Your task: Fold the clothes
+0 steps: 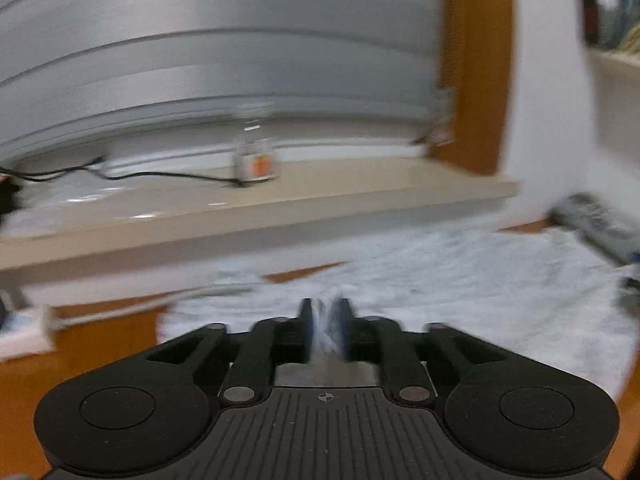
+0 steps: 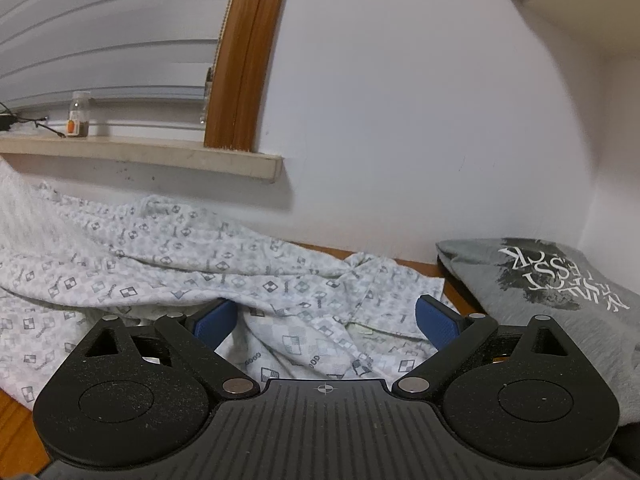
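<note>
A white garment with a small grey checked print lies crumpled across the wooden table against the wall. In the blurred left wrist view the same pale cloth spreads ahead and to the right. My left gripper is shut on a bunched fold of it, and the fabric shows between the two blue pads. My right gripper stands open just above the garment's near right part. Its blue fingers are spread wide with loose cloth lying below and between them, not pinched.
A folded grey T-shirt with white lettering lies at the right by the wall corner. A beige window sill overhangs the table's back, carrying a small bottle and a black cable. Bare wooden tabletop shows at the left.
</note>
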